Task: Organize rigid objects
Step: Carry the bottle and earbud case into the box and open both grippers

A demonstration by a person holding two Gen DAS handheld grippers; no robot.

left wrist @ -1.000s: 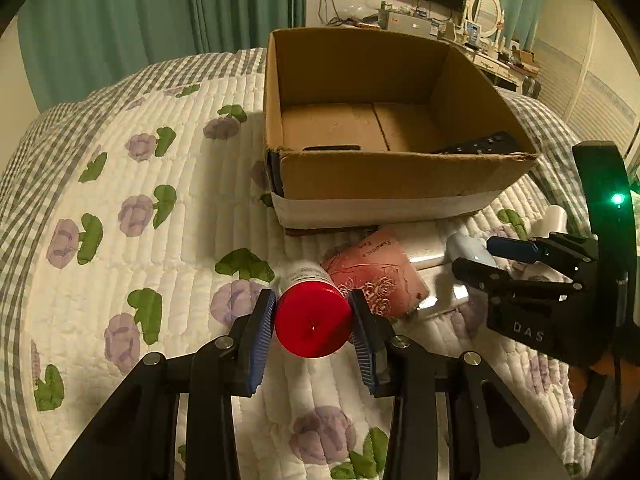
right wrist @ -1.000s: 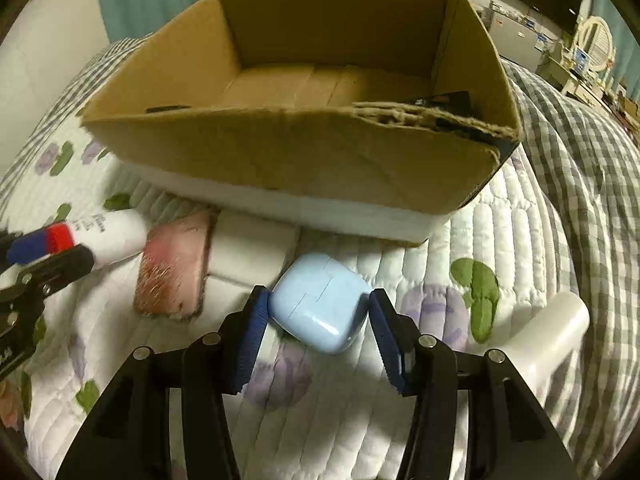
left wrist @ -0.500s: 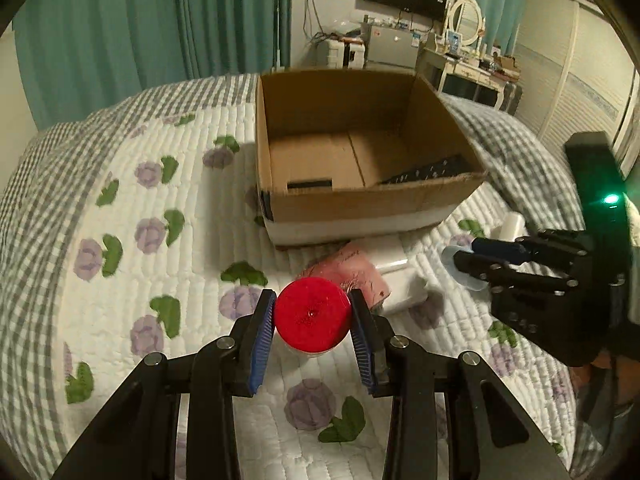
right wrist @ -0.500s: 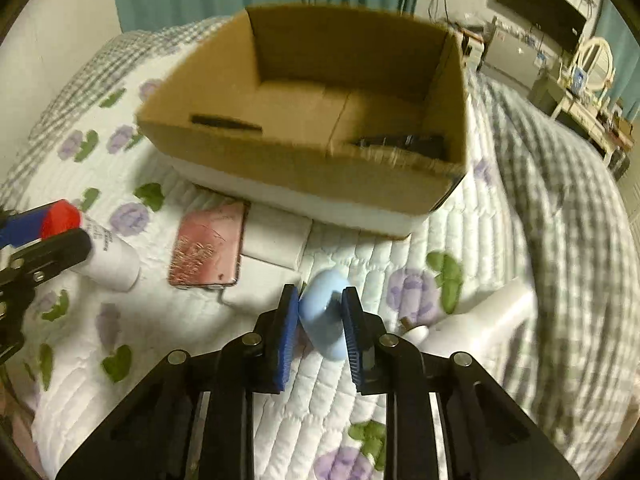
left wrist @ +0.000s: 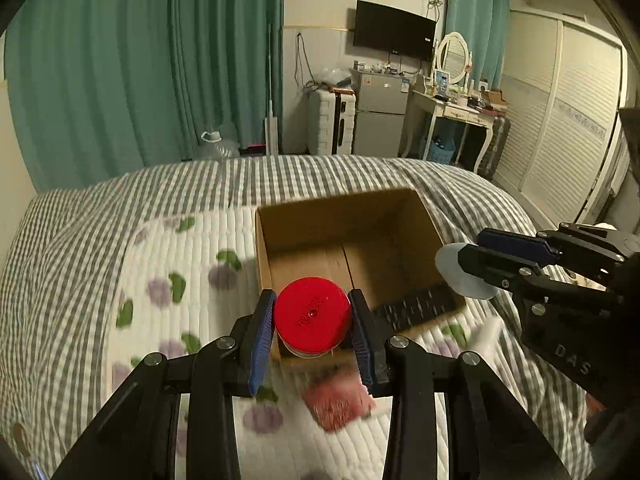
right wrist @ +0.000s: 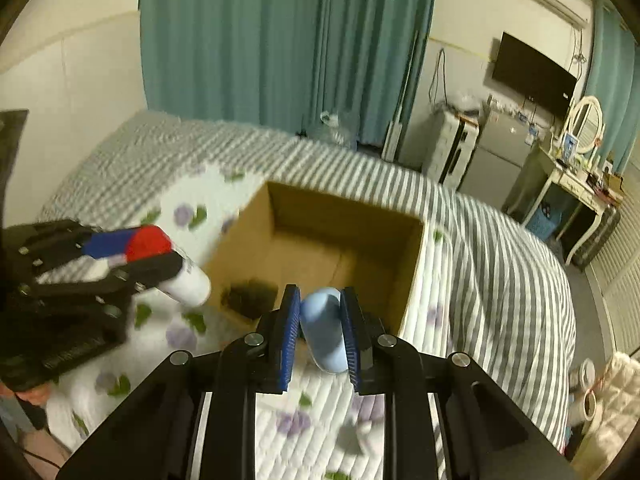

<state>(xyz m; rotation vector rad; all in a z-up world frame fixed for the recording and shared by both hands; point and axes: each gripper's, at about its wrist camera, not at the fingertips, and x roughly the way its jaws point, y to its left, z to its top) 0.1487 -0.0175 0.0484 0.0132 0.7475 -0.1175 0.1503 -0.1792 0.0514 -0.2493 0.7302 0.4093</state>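
My left gripper (left wrist: 313, 320) is shut on a white bottle with a red cap (left wrist: 313, 315), held in the air above the near left part of the open cardboard box (left wrist: 280, 264). It also shows in the right wrist view (right wrist: 160, 260). My right gripper (right wrist: 320, 324) is shut on a light blue case (right wrist: 323, 328), lifted over the near edge of the box (right wrist: 408, 264). The case also shows in the left wrist view (left wrist: 460, 276). A black remote (left wrist: 416, 306) lies inside the box.
A pink booklet (left wrist: 338, 400) and a white tube (left wrist: 486, 334) lie on the flowered quilt (left wrist: 168, 280) in front of the box. The striped bedspread (right wrist: 500, 264) surrounds it. Curtains, a fridge and a dressing table stand behind the bed.
Both grippers have lifted their objects off the quilt and risen well above the bed, toward the box. The right gripper closed on the blue case during the first half second.
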